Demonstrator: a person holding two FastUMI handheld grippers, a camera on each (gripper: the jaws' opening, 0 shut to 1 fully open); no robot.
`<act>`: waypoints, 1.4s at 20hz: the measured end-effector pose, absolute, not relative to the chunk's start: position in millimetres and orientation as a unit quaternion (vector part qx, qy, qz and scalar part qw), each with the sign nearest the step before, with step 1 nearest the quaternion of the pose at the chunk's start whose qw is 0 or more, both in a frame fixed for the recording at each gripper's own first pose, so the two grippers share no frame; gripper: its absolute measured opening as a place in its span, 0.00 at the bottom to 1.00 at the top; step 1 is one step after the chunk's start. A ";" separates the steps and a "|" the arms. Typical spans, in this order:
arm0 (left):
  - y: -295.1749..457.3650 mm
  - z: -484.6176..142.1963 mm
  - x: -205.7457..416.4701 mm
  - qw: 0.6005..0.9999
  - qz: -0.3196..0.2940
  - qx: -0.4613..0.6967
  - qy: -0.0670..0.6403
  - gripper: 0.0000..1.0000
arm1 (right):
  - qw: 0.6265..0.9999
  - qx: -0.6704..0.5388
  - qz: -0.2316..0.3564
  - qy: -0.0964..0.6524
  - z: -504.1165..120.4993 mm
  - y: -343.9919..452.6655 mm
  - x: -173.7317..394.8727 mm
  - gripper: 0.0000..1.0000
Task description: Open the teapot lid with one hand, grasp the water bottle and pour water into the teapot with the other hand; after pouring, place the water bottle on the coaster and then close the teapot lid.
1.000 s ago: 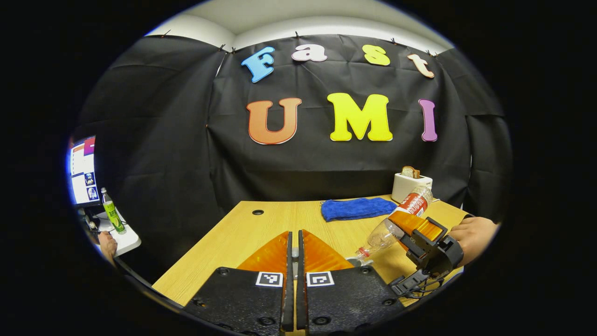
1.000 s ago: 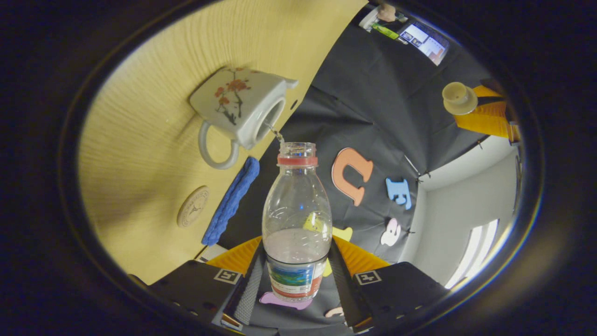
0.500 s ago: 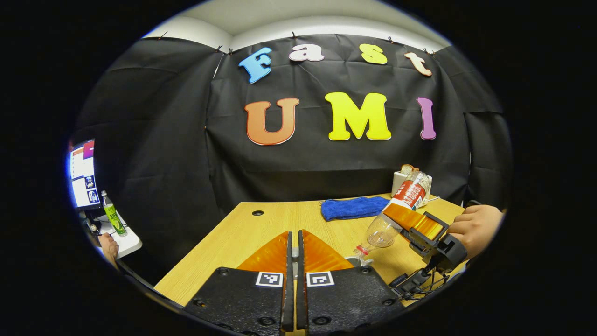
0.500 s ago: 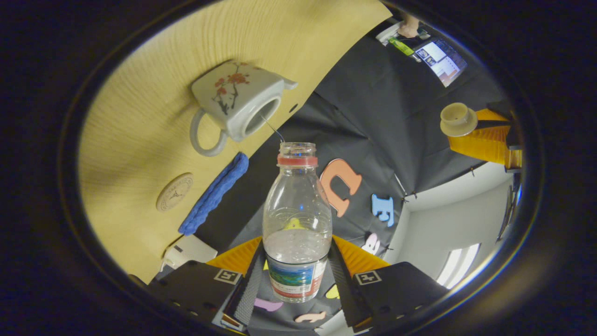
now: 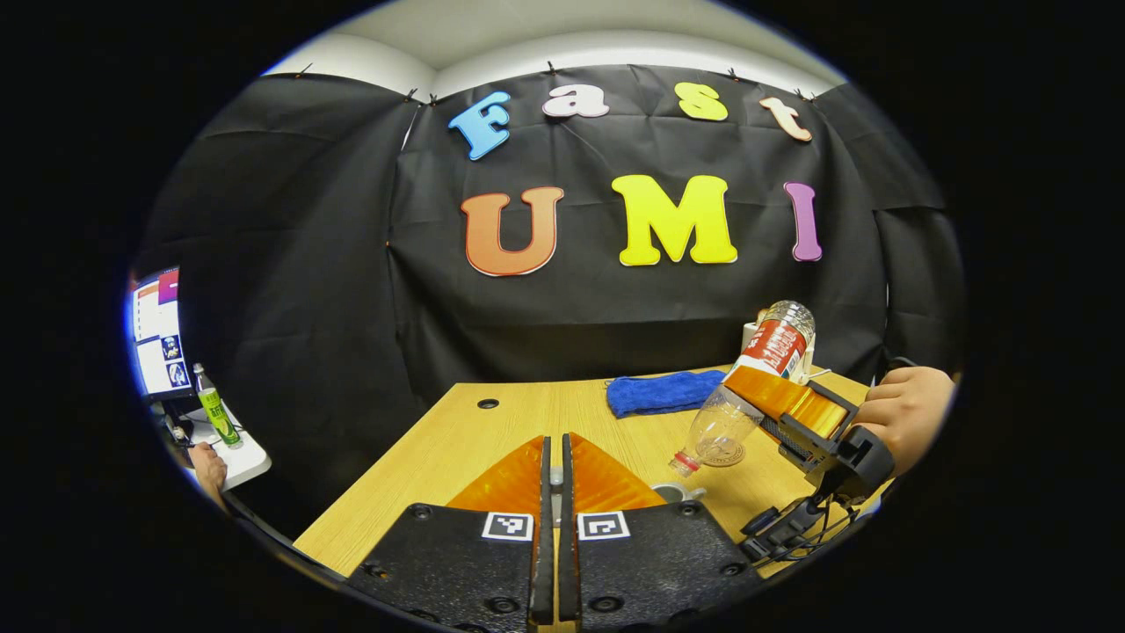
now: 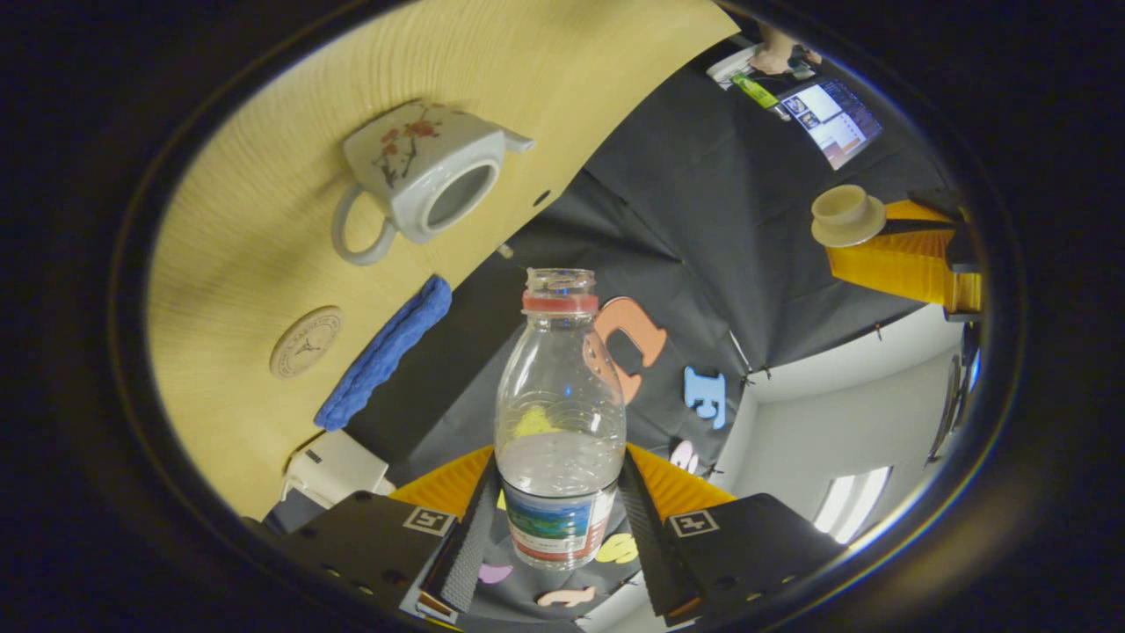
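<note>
In the right gripper view my right gripper (image 6: pixel 560 470) is shut on a clear water bottle (image 6: pixel 560 413) with a red neck ring, uncapped and partly full. The white flowered teapot (image 6: pixel 422 171) stands open on the wooden table (image 6: pixel 255 229), apart from the bottle's mouth. The round coaster (image 6: pixel 306 341) lies near it. My left gripper (image 6: pixel 866 230) holds the teapot lid (image 6: pixel 846 215) in the air. In the left gripper view my left gripper (image 5: pixel 552 448) is shut, and the tilted bottle (image 5: pixel 747 396) sits in the right gripper (image 5: pixel 795 413), mouth low over the coaster (image 5: pixel 726 454).
A blue cloth (image 5: pixel 664 391) lies at the table's far side, with a white toaster (image 6: pixel 338 466) beside it. A hand (image 5: pixel 905 418) holds the right gripper. A monitor (image 5: pixel 158 330) and a green bottle (image 5: pixel 215 413) stand on a side desk at the left.
The water stream into the teapot has stopped. The bottle has drawn back and up from the teapot's opening, toward the coaster side. My left gripper with the lid has stayed almost still.
</note>
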State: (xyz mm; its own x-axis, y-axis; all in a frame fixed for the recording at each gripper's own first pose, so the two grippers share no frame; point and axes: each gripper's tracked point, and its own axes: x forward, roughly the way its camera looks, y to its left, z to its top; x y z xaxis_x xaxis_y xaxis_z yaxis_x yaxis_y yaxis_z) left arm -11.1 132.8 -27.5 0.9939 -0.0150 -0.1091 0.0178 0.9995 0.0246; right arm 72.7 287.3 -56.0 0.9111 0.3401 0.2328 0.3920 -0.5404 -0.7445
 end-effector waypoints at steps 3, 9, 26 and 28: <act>133.5 -29.3 -9.8 0.998 -0.006 0.016 0.056 0.04 | 0.431 -0.877 -0.028 -0.208 -61.7 287.1 75.1 0.72; 137.6 -30.3 -8.2 0.998 -0.002 0.015 0.057 0.04 | 0.533 -0.831 0.019 -0.161 -89.9 270.7 85.1 0.75; 139.7 -35.7 -1.5 0.998 0.002 0.003 0.063 0.05 | 0.967 -0.240 0.079 0.040 -71.4 188.8 159.5 0.73; 140.5 -36.2 -1.8 0.998 0.003 0.003 0.064 0.05 | 0.981 -0.163 0.093 0.052 -80.5 198.1 174.8 0.75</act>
State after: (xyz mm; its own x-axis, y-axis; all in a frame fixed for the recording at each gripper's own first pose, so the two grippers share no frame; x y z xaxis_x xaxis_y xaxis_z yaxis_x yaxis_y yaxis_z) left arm -1.8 140.5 -36.2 0.9919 0.0057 -0.1271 -0.0050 1.0000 0.0056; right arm 174.8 198.1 -80.5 0.9774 0.1656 -0.1315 -0.1993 0.9295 -0.3104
